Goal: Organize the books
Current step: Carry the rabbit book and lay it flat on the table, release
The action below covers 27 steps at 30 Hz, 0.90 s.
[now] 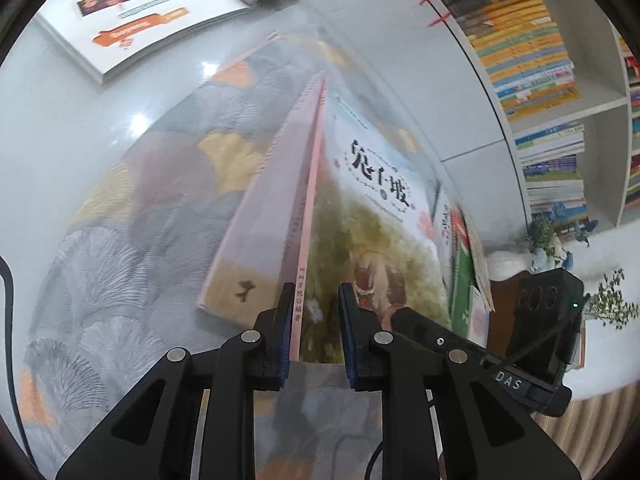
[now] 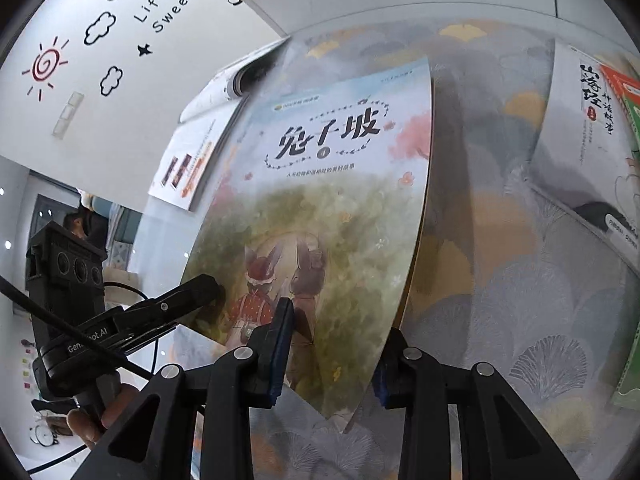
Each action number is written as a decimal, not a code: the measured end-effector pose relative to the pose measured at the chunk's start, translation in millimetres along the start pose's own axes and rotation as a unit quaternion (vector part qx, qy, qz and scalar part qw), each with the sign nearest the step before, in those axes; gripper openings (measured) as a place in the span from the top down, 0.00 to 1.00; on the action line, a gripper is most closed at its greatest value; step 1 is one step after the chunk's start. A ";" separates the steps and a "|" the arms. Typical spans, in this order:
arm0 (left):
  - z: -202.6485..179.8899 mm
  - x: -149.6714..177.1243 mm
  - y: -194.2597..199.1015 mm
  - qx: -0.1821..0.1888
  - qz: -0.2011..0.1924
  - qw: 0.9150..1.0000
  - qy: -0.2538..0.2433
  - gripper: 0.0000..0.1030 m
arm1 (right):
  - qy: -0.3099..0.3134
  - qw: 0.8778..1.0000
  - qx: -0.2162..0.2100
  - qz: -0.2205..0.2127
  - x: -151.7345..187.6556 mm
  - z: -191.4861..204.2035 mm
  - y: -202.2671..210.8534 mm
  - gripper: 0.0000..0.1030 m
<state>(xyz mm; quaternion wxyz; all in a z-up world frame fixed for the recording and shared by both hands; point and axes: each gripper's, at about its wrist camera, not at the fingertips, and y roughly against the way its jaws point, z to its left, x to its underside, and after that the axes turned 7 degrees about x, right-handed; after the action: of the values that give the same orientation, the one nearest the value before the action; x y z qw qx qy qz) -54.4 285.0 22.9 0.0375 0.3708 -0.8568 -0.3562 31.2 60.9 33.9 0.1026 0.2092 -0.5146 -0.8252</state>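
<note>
A picture book with a green meadow cover and black Chinese title point(image 2: 320, 208) stands tilted up off the patterned tablecloth point(image 2: 520, 280). In the left wrist view the same book point(image 1: 380, 216) has its pink spine point(image 1: 308, 216) running between my left gripper's point(image 1: 313, 320) open fingers. The spine lies against the left pad point(image 1: 285, 328); a gap shows to the right pad. My right gripper point(image 2: 336, 356) straddles the book's lower edge with jaws apart, the right pad hidden behind the cover. The right gripper's body shows in the left wrist view point(image 1: 544, 320).
An open magazine point(image 1: 148, 12) lies at the table's far side. Several more books point(image 2: 592, 132) lie flat at the right, also shown in the left wrist view point(image 1: 464, 264). A white bookshelf point(image 1: 532, 72) full of books stands beyond the table, with a small plant point(image 1: 544, 236).
</note>
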 end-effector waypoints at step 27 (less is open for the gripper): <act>12.6 -2.0 28.7 -0.093 -0.054 0.994 0.018 0.76 | 0.053 0.995 0.081 -0.018 12.9 42.3 -10.9 0.58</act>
<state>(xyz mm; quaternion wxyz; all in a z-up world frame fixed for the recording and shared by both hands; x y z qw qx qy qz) -74.6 307.2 32.2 0.0682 0.4181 -0.7978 -0.4290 1.2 94.9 37.3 0.0974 0.2696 -0.5694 -0.7704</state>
